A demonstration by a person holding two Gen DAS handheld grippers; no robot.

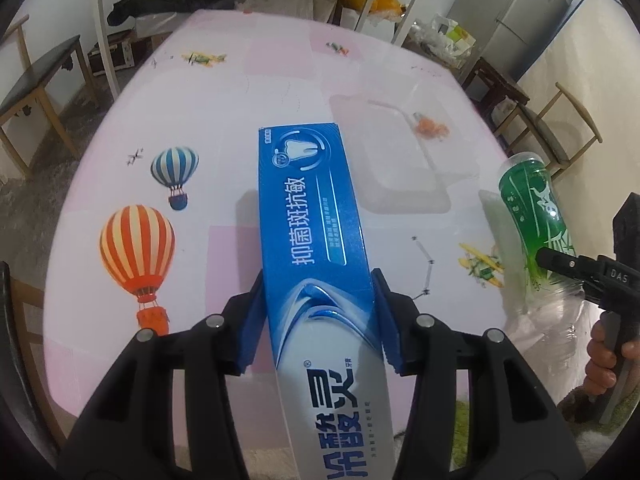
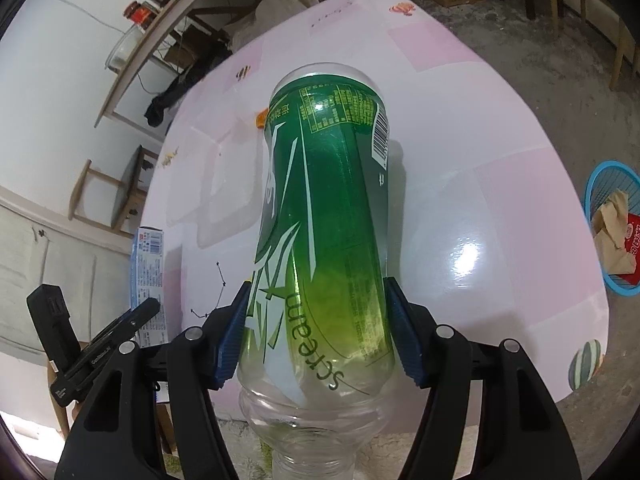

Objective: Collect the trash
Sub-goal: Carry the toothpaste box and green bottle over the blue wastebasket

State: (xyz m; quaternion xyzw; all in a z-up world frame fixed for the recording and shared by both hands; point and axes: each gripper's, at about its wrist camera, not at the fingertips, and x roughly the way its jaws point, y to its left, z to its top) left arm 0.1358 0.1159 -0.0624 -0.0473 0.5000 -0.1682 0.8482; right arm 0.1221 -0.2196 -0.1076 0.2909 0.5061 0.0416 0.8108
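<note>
A blue and white toothpaste box [image 1: 316, 248] sticks out forward over the pink table, and my left gripper [image 1: 320, 320] is shut on its lower half with both blue pads pressed on its sides. The same box [image 2: 149, 276] shows at the left of the right wrist view. An empty clear bottle with a green label [image 2: 324, 232] is clamped between the pads of my right gripper [image 2: 318, 338], its neck pointing back toward the camera. In the left wrist view the bottle [image 1: 532, 216] and a finger of the right gripper [image 1: 560, 264] appear at the right edge.
The pink table [image 1: 224, 96] carries balloon and plane prints and a clear plastic sheet with orange scraps [image 1: 430, 128]. A blue basket [image 2: 616, 232] with paper waste sits on the floor to the right. Wooden chairs [image 1: 36, 80] and shelves stand around the table.
</note>
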